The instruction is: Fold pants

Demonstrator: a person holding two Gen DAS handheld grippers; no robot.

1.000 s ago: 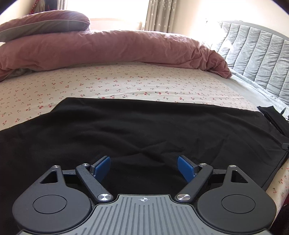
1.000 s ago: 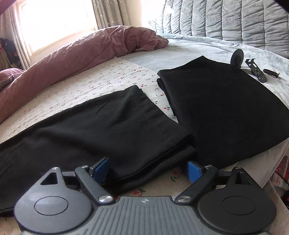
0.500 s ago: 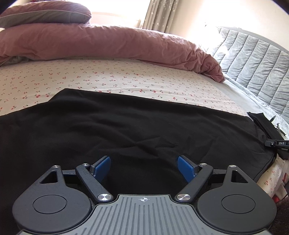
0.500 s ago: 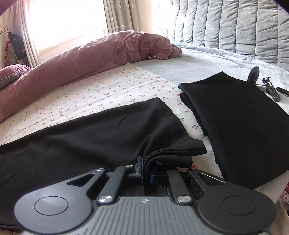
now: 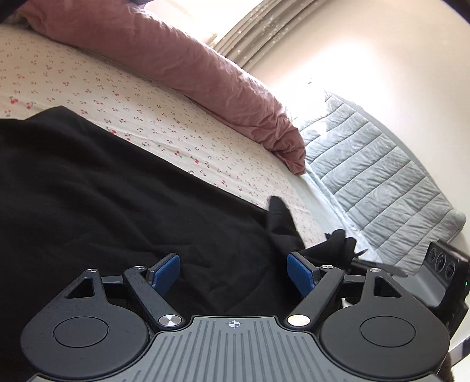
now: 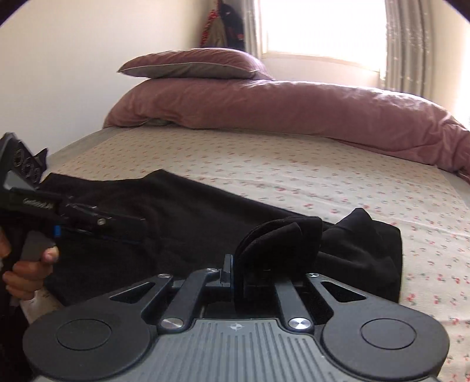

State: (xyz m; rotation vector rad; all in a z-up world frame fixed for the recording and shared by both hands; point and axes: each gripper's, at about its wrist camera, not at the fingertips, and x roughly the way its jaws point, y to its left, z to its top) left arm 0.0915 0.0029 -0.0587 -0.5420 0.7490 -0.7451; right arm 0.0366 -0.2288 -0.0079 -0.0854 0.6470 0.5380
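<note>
Black pants [image 5: 102,191] lie spread on the cherry-print bed sheet [image 5: 132,111]. My left gripper [image 5: 233,271] is open and empty, its blue pads [image 5: 164,271] low over the cloth. My right gripper [image 6: 236,273] is shut on the bunched leg end of the pants [image 6: 279,238] and holds it raised over the rest of the pants [image 6: 176,211]. The left gripper also shows at the left of the right wrist view [image 6: 88,220], held by a hand. The right gripper's body shows at the right edge of the left wrist view [image 5: 440,273].
A rolled pink duvet [image 6: 293,108] and a pillow [image 6: 191,63] lie along the far side of the bed. A grey quilted headboard [image 5: 382,182] stands to the right in the left wrist view. A window with curtains [image 6: 323,26] is behind.
The right gripper closed on the leg end, lifted it and swung it leftward over the pants toward the left gripper. The left gripper stayed open and tilted, turning right.
</note>
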